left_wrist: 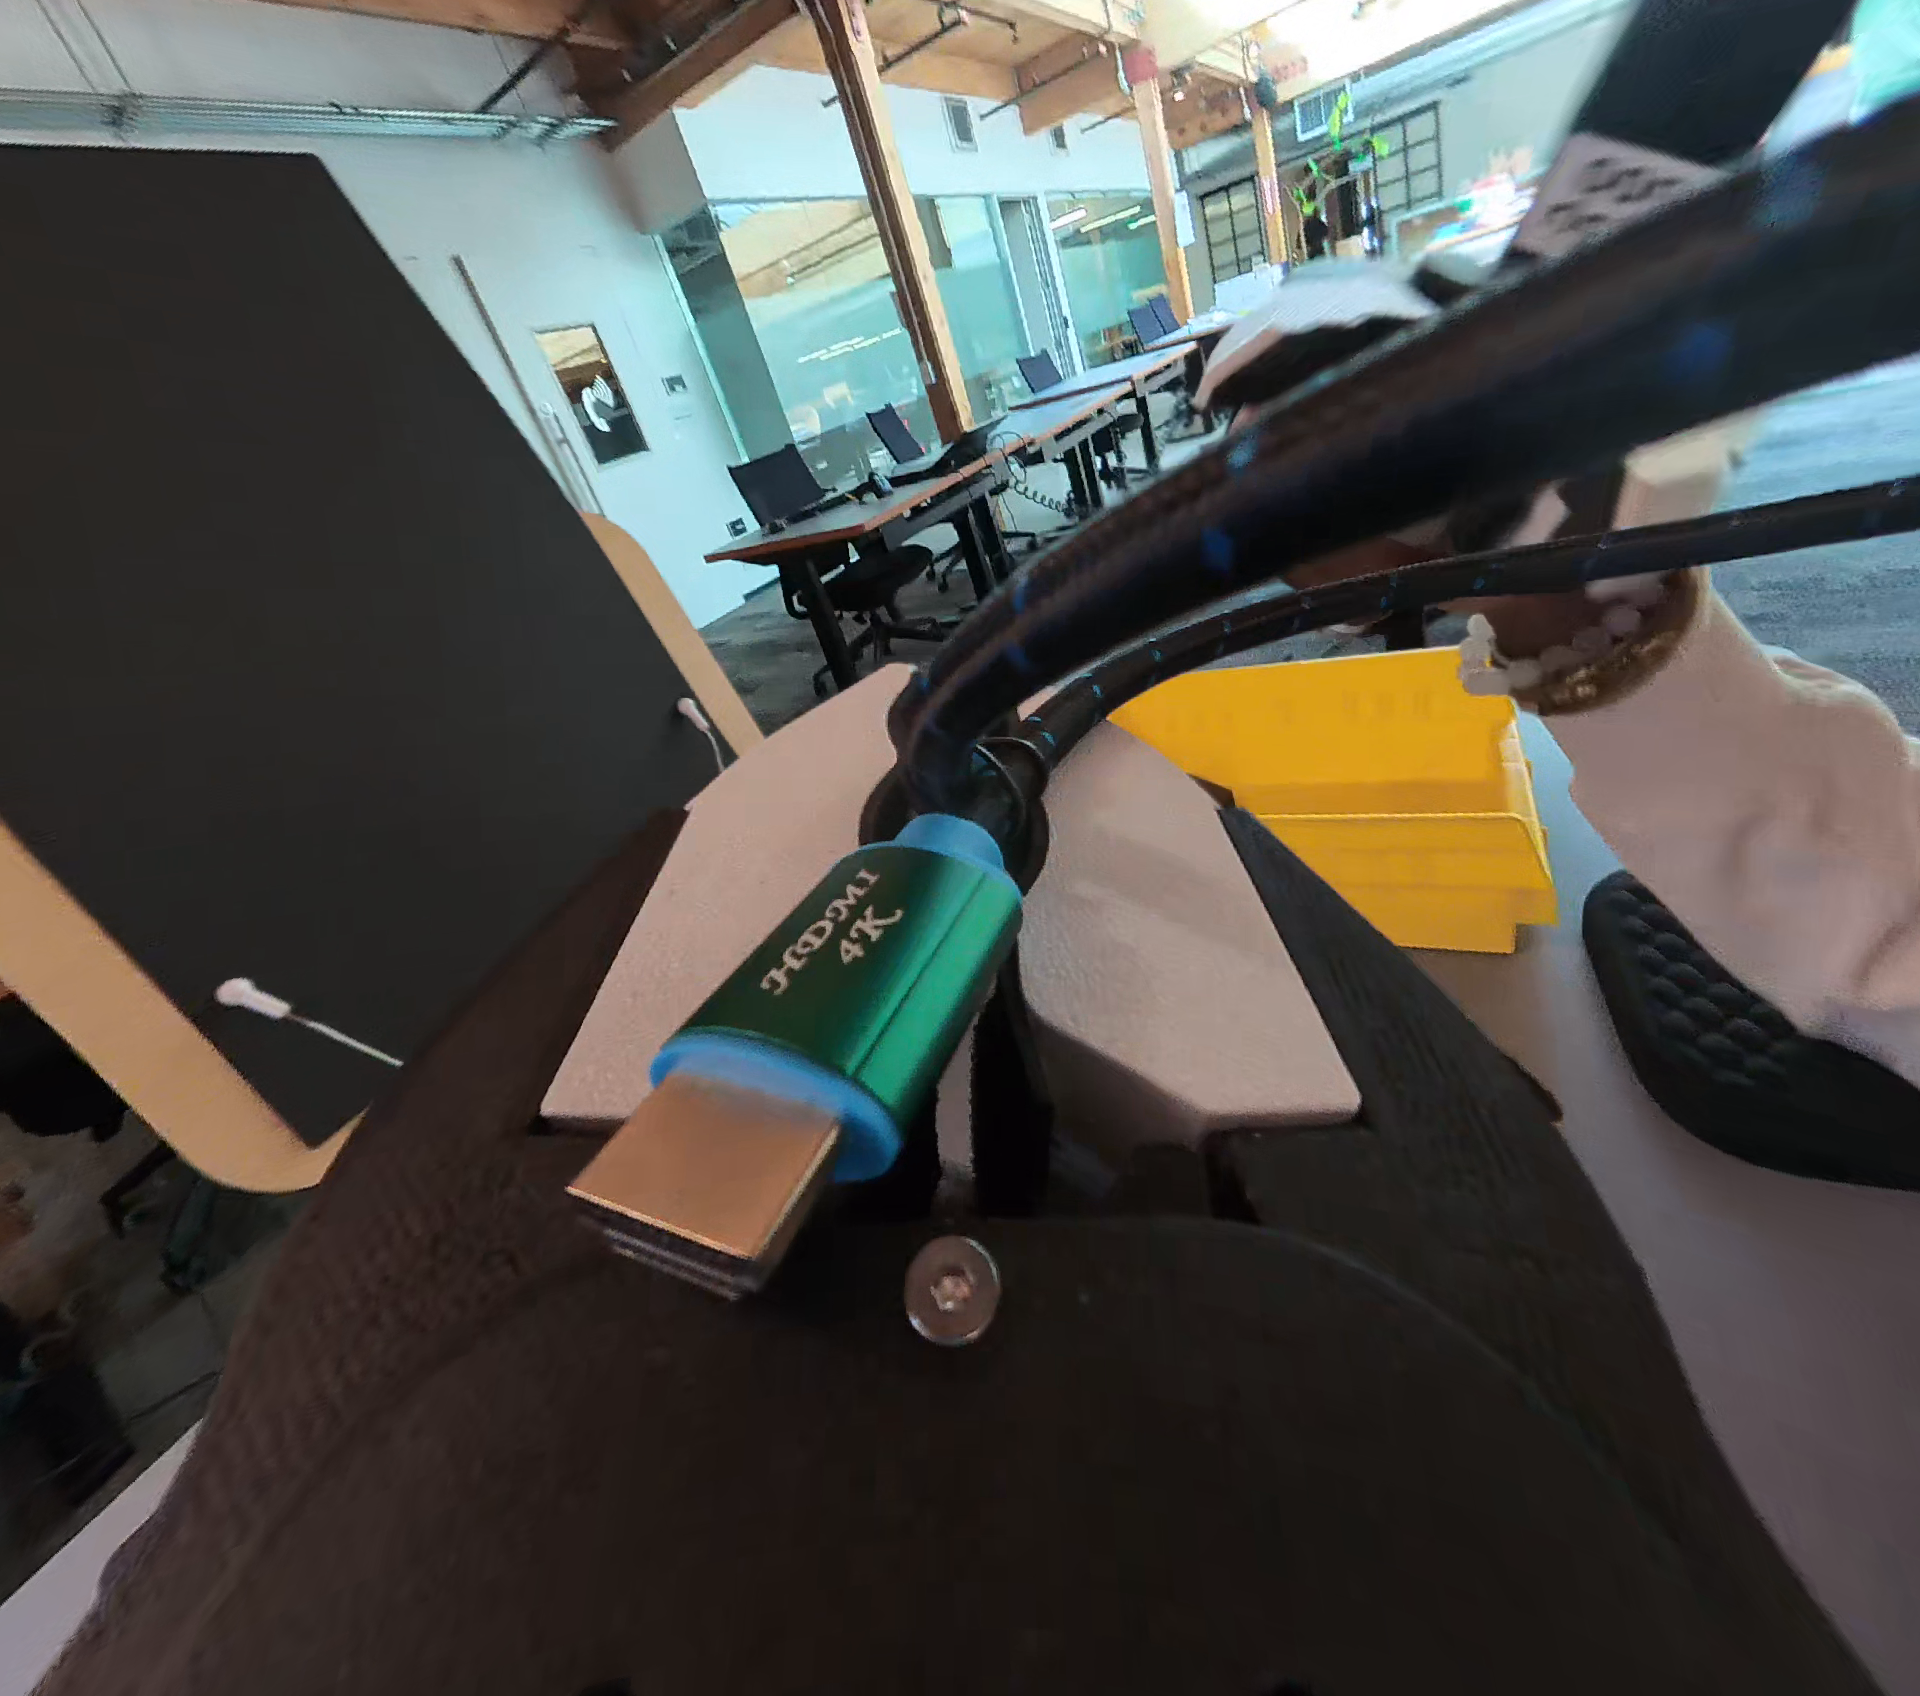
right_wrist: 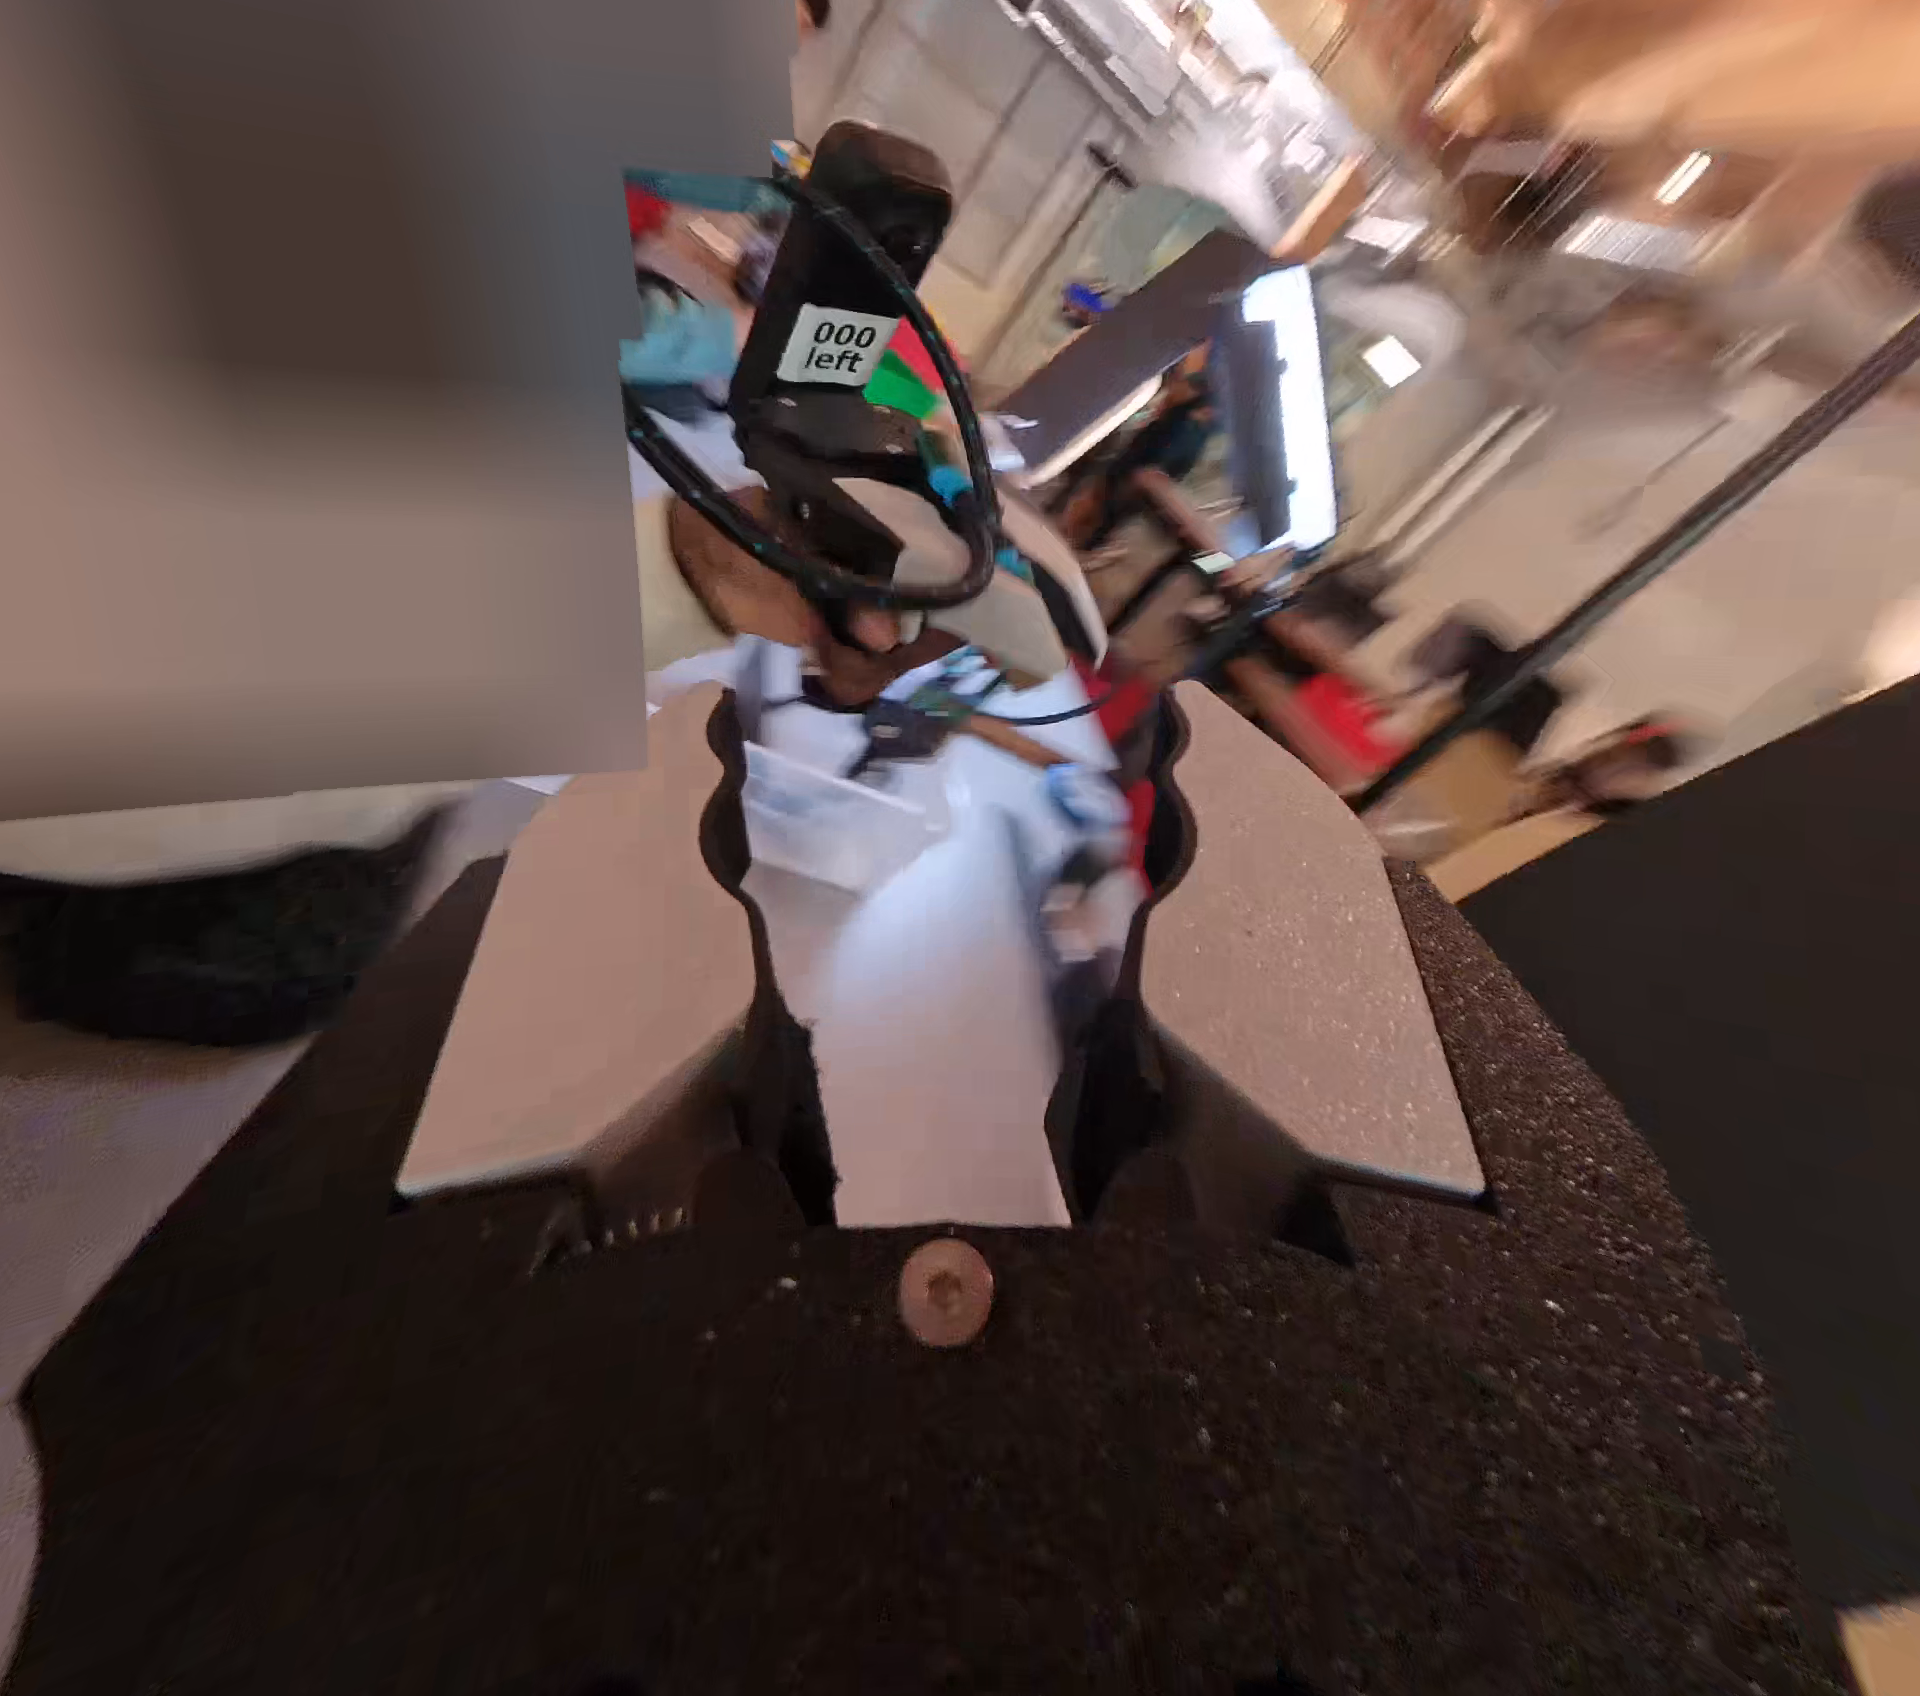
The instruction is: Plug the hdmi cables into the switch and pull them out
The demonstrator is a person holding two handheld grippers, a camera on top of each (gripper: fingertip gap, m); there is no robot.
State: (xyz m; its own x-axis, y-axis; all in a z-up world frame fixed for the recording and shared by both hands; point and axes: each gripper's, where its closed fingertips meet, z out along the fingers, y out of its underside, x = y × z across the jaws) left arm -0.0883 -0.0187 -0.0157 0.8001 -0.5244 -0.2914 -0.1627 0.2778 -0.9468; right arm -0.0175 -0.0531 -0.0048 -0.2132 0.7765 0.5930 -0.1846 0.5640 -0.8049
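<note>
In the left wrist view my left gripper (left_wrist: pixel 971 773) is shut on a black braided HDMI cable (left_wrist: pixel 1351 493) just behind its plug. The green plug with blue collars (left_wrist: pixel 862 1002) points back toward the camera, with its metal tip over the gripper body. The cable arcs up to the right, and a second strand (left_wrist: pixel 1558 576) runs below it. The right gripper (left_wrist: pixel 1455 264) shows blurred behind the cable at upper right. In the right wrist view my right gripper (right_wrist: pixel 945 711) is open and empty. It faces the left gripper (right_wrist: pixel 977 597), which holds the cable loop (right_wrist: pixel 961 420). No switch is in view.
Stacked yellow bins (left_wrist: pixel 1382 773) stand on the table to the right. A black textured pad (left_wrist: pixel 1714 1023) lies nearer, under a person's white sleeve (left_wrist: pixel 1766 815). A large black panel (left_wrist: pixel 260 607) stands at the left. Office desks stand far behind. The right wrist view is motion-blurred.
</note>
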